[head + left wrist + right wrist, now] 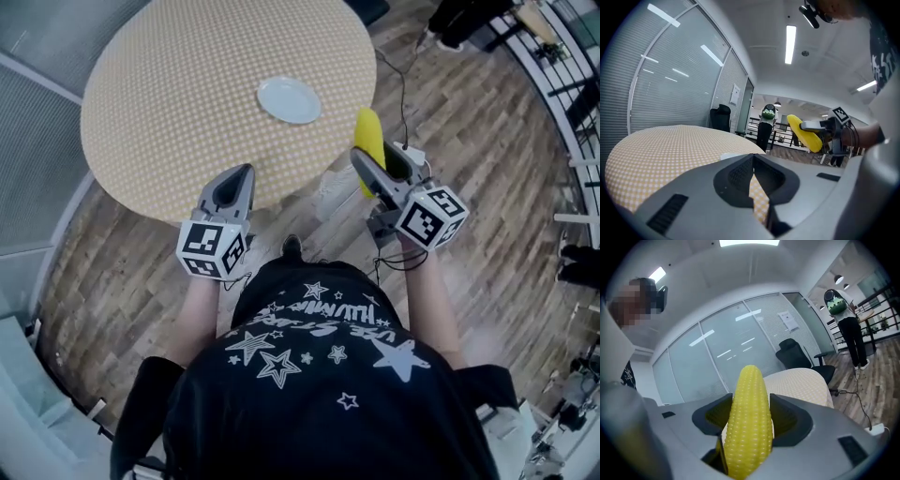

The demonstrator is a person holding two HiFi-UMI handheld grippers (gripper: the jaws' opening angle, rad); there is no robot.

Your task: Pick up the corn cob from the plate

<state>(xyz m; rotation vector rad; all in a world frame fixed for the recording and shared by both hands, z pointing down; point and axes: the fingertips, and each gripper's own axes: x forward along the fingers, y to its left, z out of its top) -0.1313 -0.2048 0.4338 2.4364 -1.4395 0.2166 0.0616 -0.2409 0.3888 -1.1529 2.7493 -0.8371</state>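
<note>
Hidden: the butt end of the corn (pixel 368 139) is buried in the right tongs (pixel 379 161).
Corn: lifted off the plate (pixel 290 99), by the edge of the desk (pixel 169 94).
Right tongs: pinching the corn.
Left tongs (pixel 240 178): pressed together, empty.
Textures: corn is yellow, knobbly and tapered; plate is white and round; desk is round with a checked cloth.
</note>
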